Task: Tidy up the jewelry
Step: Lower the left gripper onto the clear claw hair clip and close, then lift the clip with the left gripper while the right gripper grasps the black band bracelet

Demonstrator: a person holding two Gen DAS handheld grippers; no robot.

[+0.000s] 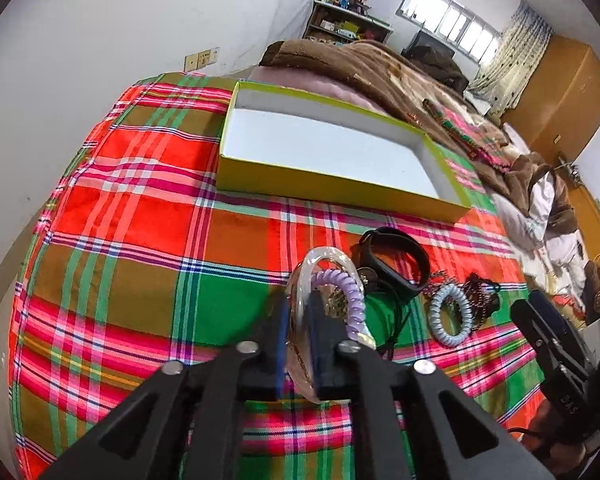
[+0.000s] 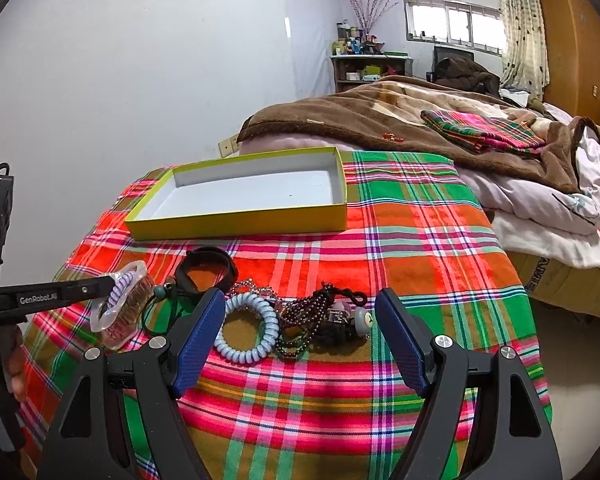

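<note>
My left gripper (image 1: pixel 300 312) is shut on a clear glassy bangle (image 1: pixel 305 276), with a purple spiral hair tie (image 1: pixel 350 300) looped around it; both are held just above the plaid cloth and also show in the right wrist view (image 2: pixel 116 304). My right gripper (image 2: pixel 300 340) is open and empty, over a pale blue spiral hair tie (image 2: pixel 246 330) and a heap of dark bead strands (image 2: pixel 324 320). A black wristband (image 2: pixel 206 270) lies behind them. A yellow box with a white inside (image 2: pixel 236 222) stands empty at the back of the cloth.
The plaid cloth (image 2: pixel 400 248) covers a table whose right edge drops off to the floor. A bed with a brown blanket (image 2: pixel 380 120) lies behind and to the right. A white wall stands to the left.
</note>
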